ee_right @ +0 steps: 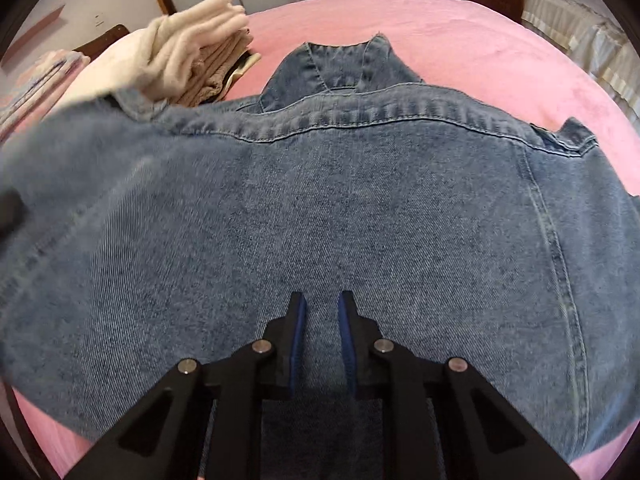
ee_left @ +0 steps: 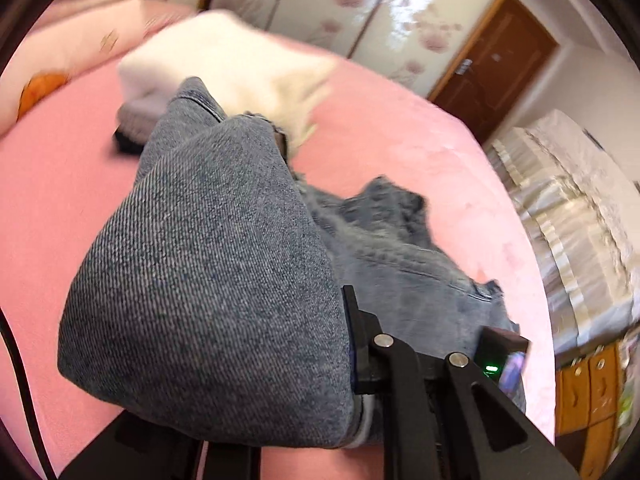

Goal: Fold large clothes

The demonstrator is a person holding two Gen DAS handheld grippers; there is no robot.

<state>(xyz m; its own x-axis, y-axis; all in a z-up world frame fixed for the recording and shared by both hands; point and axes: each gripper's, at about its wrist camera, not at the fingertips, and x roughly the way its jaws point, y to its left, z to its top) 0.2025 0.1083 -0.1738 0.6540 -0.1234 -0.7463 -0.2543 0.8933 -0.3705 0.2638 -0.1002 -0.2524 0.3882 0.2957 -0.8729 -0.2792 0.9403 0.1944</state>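
A blue denim jacket [ee_right: 320,200] lies spread back-up on the pink bed [ee_right: 500,48], its collar [ee_right: 340,64] at the far side. My right gripper [ee_right: 322,304] points down at the jacket's near edge, its blue pads close together with a strip of denim pinched between them. In the left wrist view my left gripper [ee_left: 336,312] is shut on a fold of the denim jacket [ee_left: 208,260]. The fold hangs lifted above the bed and drapes over the left finger, hiding it; only the right finger [ee_left: 354,320] shows.
A pile of folded white and beige clothes [ee_right: 200,40] sits at the far left of the bed, blurred in the left wrist view [ee_left: 224,60]. A pink pillow [ee_left: 80,48] lies beyond. A wardrobe [ee_left: 360,8], a brown door [ee_left: 500,52] and a cloth-covered piece of furniture [ee_left: 568,208] stand around.
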